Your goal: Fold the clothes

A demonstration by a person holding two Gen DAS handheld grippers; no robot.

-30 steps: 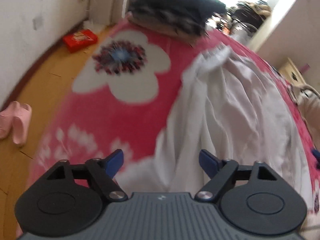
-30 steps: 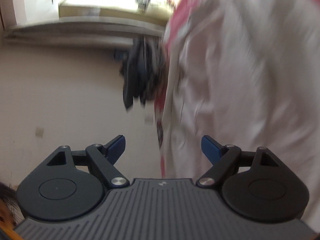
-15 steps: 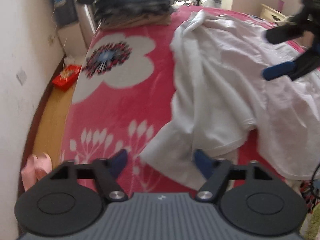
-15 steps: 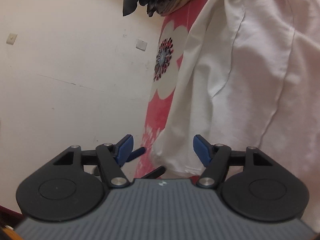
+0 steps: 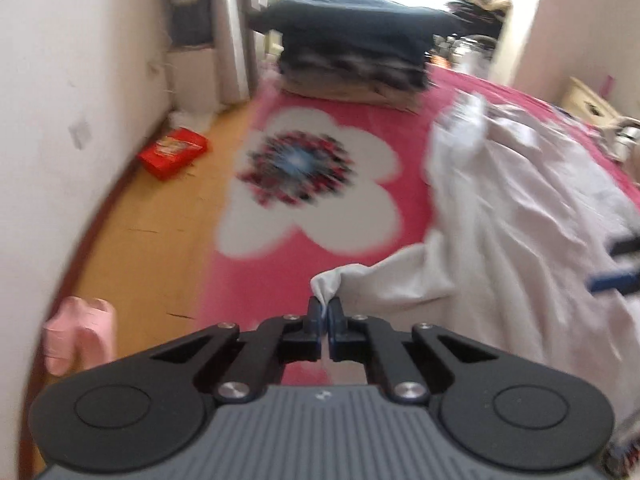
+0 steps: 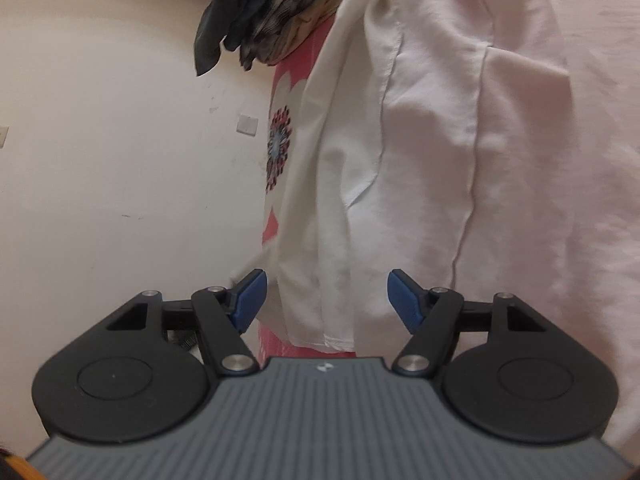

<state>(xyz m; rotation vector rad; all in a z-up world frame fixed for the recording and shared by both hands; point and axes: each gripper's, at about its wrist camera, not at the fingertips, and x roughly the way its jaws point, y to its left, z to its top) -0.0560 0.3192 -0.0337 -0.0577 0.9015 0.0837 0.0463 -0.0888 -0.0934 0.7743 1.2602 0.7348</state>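
Note:
A crumpled white shirt lies on the red flowered bedspread. My left gripper is shut on a corner of the shirt's sleeve, which bunches up just past the fingertips. My right gripper is open, its blue pads on either side of the shirt's lower hem without touching it. The right gripper also shows at the right edge of the left wrist view, above the shirt.
A stack of folded dark clothes sits at the bed's far end. The bed's left edge drops to a wooden floor with a red box and pink slippers. A white wall runs alongside.
My left gripper has closed on the sleeve corner; it was open half a second ago. The right gripper has come lower over the hem and stays open.

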